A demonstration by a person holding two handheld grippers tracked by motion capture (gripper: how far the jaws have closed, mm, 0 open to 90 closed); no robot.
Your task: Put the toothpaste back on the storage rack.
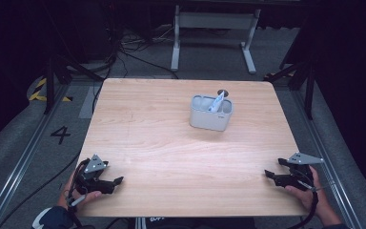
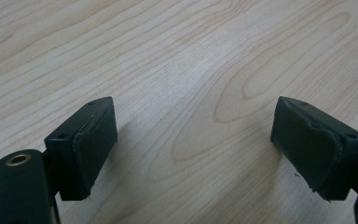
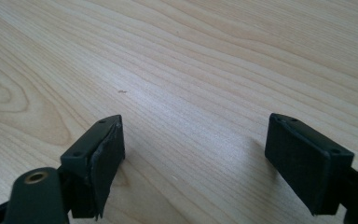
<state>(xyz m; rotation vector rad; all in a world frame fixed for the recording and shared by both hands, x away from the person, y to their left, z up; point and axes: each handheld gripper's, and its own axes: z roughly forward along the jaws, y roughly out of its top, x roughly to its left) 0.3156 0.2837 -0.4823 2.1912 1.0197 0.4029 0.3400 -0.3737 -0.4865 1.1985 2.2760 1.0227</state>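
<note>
1. The left claw [image 1: 116, 181] sits low at the near left corner of the table [image 1: 171, 157], jaws wide apart with nothing but bare wood between them.
2. Well ahead of both claws, nearer the right one's side, stands a grey two-compartment holder [image 1: 210, 113]; a white-and-blue tube [image 1: 217, 102] leans in the compartment farther from the left claw.
3. The right claw [image 1: 269, 174] rests at the near right corner, jaws equally wide, holding nothing.
4. I'd judge both claws are parked between steps. Any next move would need a long reach forward to the holder.
</note>
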